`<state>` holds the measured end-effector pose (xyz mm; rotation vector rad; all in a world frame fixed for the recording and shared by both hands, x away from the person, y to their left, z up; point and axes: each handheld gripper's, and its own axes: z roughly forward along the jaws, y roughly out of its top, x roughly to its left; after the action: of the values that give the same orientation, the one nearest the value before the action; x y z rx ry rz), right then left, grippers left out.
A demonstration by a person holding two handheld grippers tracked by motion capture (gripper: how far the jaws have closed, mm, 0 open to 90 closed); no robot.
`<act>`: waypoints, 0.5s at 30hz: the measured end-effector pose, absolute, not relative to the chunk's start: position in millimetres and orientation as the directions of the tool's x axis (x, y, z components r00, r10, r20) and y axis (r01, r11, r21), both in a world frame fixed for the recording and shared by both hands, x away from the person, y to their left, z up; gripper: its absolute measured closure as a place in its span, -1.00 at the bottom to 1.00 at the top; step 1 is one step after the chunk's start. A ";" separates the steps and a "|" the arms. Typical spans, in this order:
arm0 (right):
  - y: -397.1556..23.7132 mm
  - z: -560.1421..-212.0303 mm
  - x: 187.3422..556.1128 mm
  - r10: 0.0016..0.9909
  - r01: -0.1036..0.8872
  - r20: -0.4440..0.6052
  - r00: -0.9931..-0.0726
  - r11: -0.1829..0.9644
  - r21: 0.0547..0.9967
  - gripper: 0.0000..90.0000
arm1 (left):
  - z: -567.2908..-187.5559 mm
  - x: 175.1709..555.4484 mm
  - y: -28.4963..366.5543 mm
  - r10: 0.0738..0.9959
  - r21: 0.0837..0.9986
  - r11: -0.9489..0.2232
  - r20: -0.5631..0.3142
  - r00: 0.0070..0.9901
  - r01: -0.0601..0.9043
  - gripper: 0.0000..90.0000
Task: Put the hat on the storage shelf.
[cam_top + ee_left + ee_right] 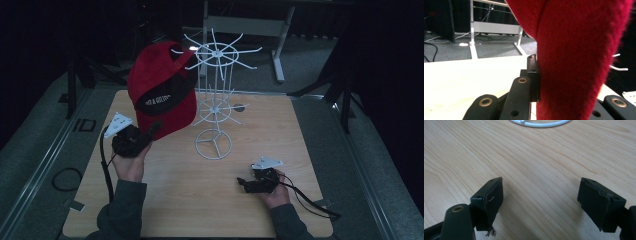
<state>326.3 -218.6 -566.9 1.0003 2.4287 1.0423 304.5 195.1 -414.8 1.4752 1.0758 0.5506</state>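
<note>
My left gripper (pixel 150 132) is clamped on the brim of a red cap (pixel 162 87). In the left gripper view one black finger pad (pixel 533 75) presses flat against the fuzzy red cloth (pixel 579 57), which swallows the space where the other pad would be; the brim's edge runs upright between my jaws. The cap is lifted off the wooden table (pixel 165 200), its soft crown tipped up and its black underbrim with white lettering facing the high camera. It hangs just left of the white wire rack (pixel 215 95), and its crown overlaps the rack's upper hooks in the high view, though I cannot tell whether they touch.

The rack is thin white wire: a round base ring with three spokes, an upright stem, and two tiers of radiating hooks.

My right gripper (pixel 248 183) sits low over the table, in front of and to the right of the rack's base. Its jaws stand wide apart with nothing between them but pale, fine-grained wood. The pads (pixel 491 200) are matte black rectangular blocks, the left one frayed at its lower edge. The base ring (pixel 540 123) curves across just beyond them.
</note>
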 end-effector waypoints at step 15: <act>-218.6 -567.0 326.2 0.707 0.478 -0.011 -0.707 0.490 0.729 -0.55 | -427.2 306.9 191.1 0.851 0.938 0.079 -0.239 0.467 0.336 0.88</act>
<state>326.2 -218.6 -567.0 0.9993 2.4288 1.0450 306.9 191.1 -427.2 1.5026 1.0897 0.5312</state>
